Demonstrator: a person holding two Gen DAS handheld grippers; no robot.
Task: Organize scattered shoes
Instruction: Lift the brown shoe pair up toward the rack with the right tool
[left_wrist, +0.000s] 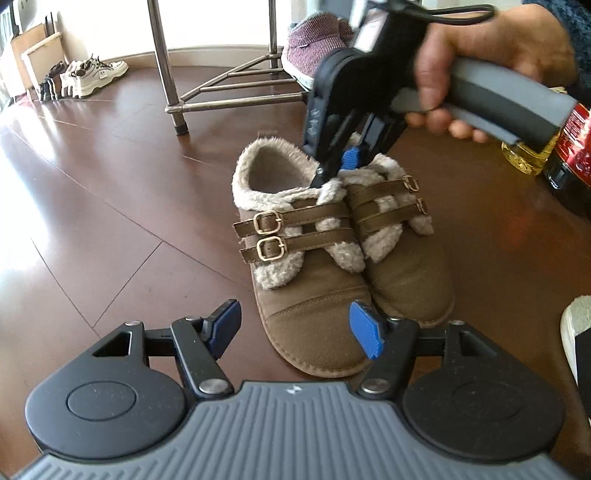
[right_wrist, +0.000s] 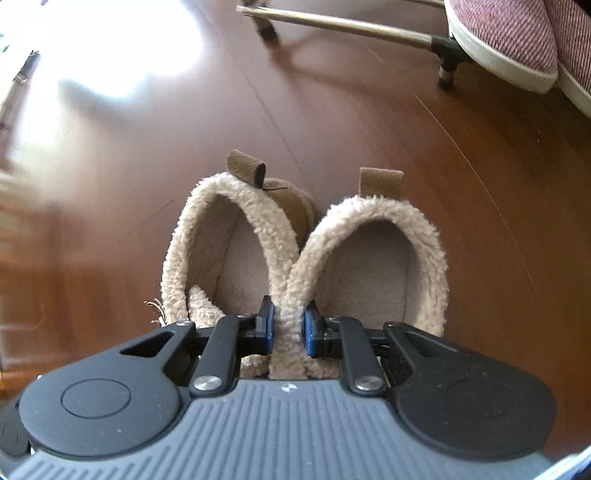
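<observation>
1. Shoes (left_wrist: 332, 273), a brown fleece-lined pair, stand side by side and touching on the floor (left_wrist: 110, 206), just ahead of the left tongs (left_wrist: 295, 328) and under the right tongs (right_wrist: 289, 326).
2. Their long axis runs straight away from the left tongs, toes nearest them, heels far.
3. Right tongs are clamped on the two inner fleece collars (right_wrist: 290, 295), pinched together between the pads; this hand (left_wrist: 491, 62) is the one engaged.
4. Left tongs stand half open, holding nothing, the toe caps just beyond their tips.
5. Open floor lies to the left; a metal frame (left_wrist: 229, 92) and striped slippers (left_wrist: 314, 40) lie beyond the heels, bottles (left_wrist: 554, 155) to the right.
6. Lifting the pair leftward looks clearest.
</observation>
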